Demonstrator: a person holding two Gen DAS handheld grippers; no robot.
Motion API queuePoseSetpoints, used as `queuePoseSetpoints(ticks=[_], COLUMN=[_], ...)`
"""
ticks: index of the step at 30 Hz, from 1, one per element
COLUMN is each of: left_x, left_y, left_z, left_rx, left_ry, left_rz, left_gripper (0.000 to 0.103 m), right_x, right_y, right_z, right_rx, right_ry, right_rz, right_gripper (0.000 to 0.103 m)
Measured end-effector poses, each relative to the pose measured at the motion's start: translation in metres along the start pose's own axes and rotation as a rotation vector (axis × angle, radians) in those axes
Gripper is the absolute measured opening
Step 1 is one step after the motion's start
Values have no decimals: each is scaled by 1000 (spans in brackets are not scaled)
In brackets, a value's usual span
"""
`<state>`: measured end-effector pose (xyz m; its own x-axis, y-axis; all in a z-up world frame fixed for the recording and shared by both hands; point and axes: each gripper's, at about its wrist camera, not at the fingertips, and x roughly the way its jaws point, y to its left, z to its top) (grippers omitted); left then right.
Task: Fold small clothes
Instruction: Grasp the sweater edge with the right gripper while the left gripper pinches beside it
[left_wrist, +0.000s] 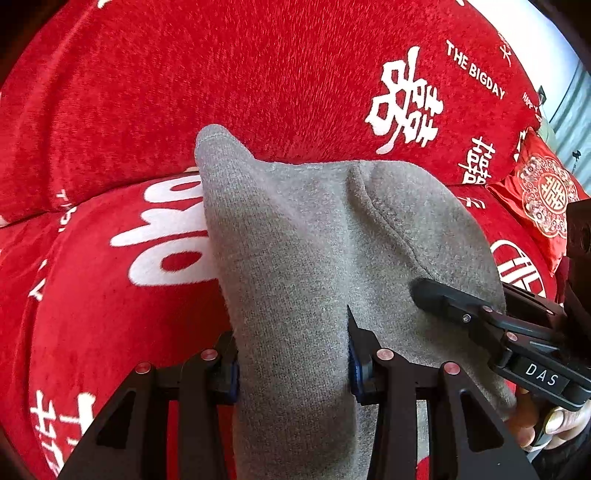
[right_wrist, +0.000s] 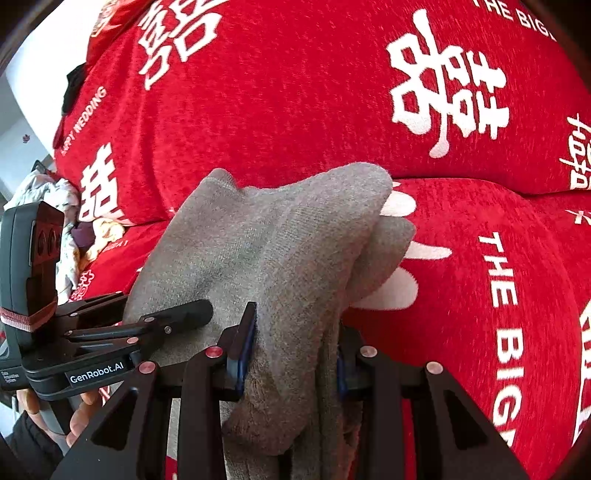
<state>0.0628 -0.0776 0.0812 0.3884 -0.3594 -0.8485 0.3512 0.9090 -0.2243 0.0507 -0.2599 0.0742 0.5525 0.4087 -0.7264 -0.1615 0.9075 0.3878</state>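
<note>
A grey knitted sock (left_wrist: 306, 258) hangs between both grippers above a red sofa. My left gripper (left_wrist: 293, 365) is shut on the sock, the fabric filling the gap between its blue pads. My right gripper (right_wrist: 295, 354) is also shut on the sock (right_wrist: 280, 251), which is bunched and doubled over between its pads. In the left wrist view the right gripper's finger (left_wrist: 443, 299) presses on the sock from the right. In the right wrist view the left gripper's finger (right_wrist: 184, 314) lies on the sock from the left.
The sofa is covered in red fabric (left_wrist: 258, 74) with white characters and "THE BIGDAY" print. A red patterned cushion (left_wrist: 543, 199) lies at the far right. A heap of pale clothes (right_wrist: 62, 221) lies at the left of the seat.
</note>
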Motion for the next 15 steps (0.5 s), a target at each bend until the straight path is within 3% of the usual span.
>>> queuePoseSetpoints(ticks=[15], left_x=[-44], left_y=[10], left_z=[-62], left_rx=[-18], left_ry=[-6], left_rz=[35], left_gripper=[44], right_x=[-26], right_y=[48], right_z=[-50], right_rx=[-40], right_ry=[8], right_rz=[24], right_gripper=[37])
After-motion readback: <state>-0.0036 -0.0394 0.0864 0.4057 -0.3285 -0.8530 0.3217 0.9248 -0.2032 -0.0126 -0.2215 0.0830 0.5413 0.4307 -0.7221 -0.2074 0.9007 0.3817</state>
